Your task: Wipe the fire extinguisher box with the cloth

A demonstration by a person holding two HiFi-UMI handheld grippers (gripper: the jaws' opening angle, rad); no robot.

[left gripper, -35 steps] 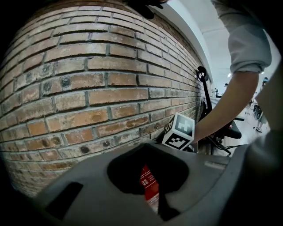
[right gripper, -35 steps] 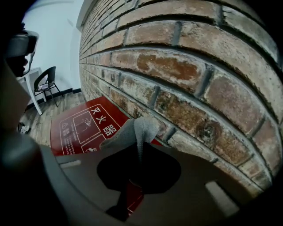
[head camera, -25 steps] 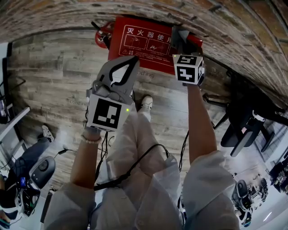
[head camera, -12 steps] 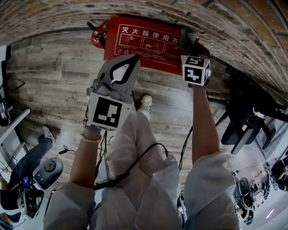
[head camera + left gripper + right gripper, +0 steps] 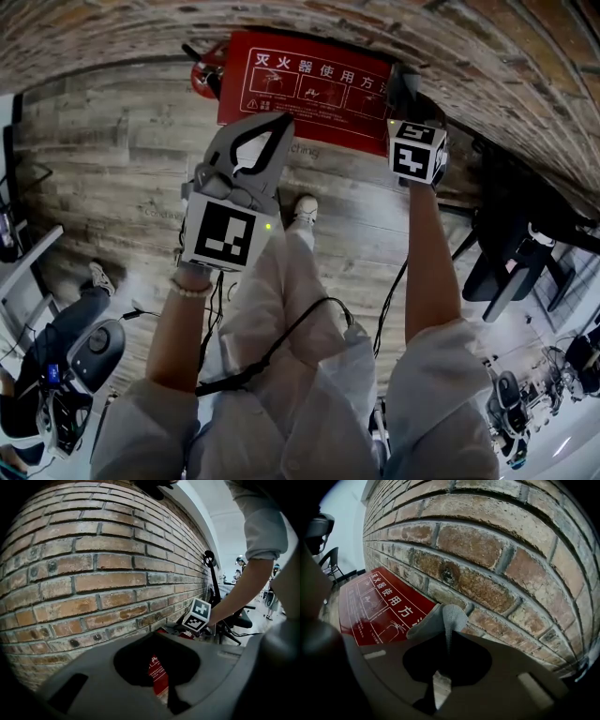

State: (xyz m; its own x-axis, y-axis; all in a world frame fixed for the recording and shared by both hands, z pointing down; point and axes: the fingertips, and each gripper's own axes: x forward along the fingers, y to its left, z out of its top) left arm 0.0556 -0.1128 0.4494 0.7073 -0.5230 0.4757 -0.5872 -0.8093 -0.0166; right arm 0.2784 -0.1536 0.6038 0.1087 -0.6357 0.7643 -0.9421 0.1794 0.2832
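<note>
Left of the right gripper (image 5: 405, 94), clamped on the cloth (image 5: 443, 616), the fire extinguisher box (image 5: 300, 89) runs along the brick wall (image 5: 487, 550).

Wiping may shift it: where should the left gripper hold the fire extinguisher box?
Probably the near-left top edge of the fire extinguisher box, from the room side: its back meets the brick wall, and the right gripper occupies the right end.

Right claw (image 5: 442, 666) pinched on grey cloth (image 5: 440, 618). Cloth bunched at corner of red fire extinguisher box (image 5: 375, 603), beside brick wall (image 5: 487, 541).
</note>
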